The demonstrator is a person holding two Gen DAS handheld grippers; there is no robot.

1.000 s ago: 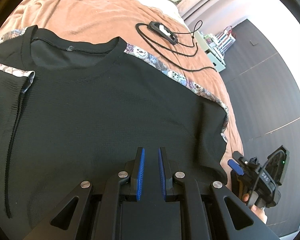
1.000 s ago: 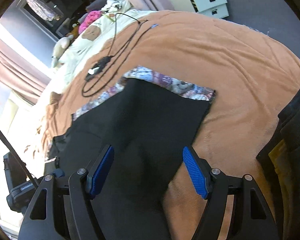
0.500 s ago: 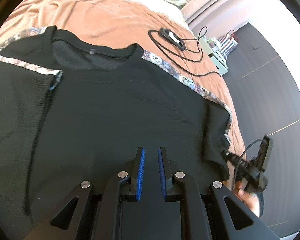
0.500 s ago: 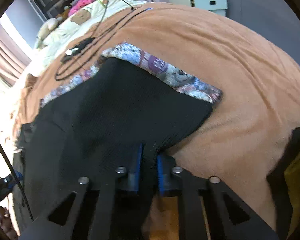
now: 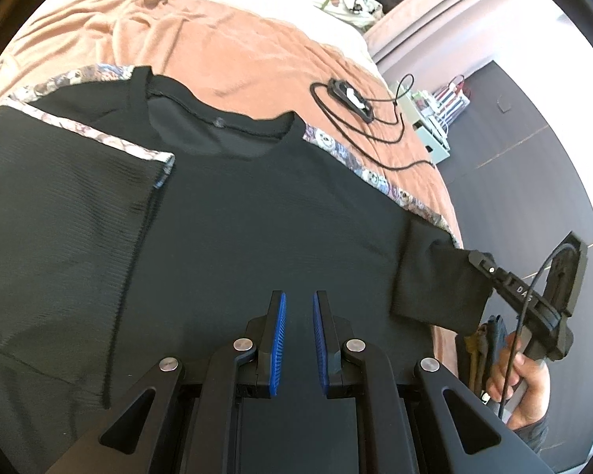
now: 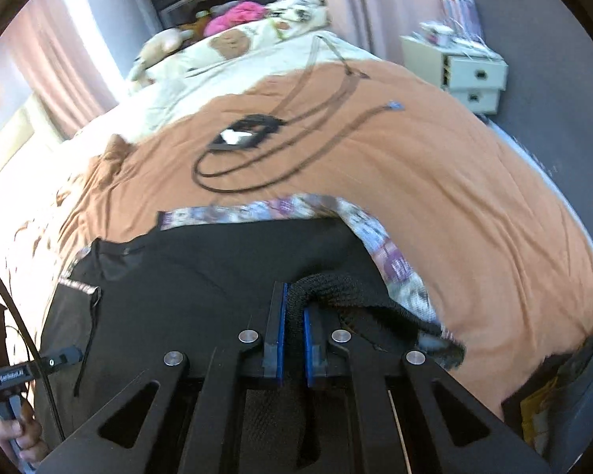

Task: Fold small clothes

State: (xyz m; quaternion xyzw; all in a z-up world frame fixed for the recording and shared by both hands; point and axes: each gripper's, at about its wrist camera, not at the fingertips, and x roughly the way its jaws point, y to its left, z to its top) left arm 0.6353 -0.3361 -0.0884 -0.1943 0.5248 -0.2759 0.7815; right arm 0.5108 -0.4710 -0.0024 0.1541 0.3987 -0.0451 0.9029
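A black T-shirt (image 5: 237, 213) with patterned shoulder trim lies spread on an orange blanket; one sleeve is folded in over the body at the left in the left wrist view. My left gripper (image 5: 296, 300) hovers over the shirt's lower middle, its jaws nearly closed with a narrow gap and nothing between them. My right gripper (image 6: 292, 300) is shut on the black sleeve edge (image 6: 336, 284) and lifts it off the blanket. It shows at the right edge of the left wrist view (image 5: 490, 268), pulling the sleeve (image 5: 435, 280) inward.
A black cable with a small device (image 5: 352, 96) lies on the blanket (image 5: 237, 51) beyond the collar. A white drawer unit (image 6: 470, 75) stands beside the bed. Pillows and soft toys (image 6: 233, 15) lie at the bed's far end. Dark clothes (image 6: 565, 379) lie at the right edge.
My right gripper closed on the right sleeve, lifted it and is carrying it in toward the shirt's body. My left gripper stayed over the shirt, drawing back slightly.
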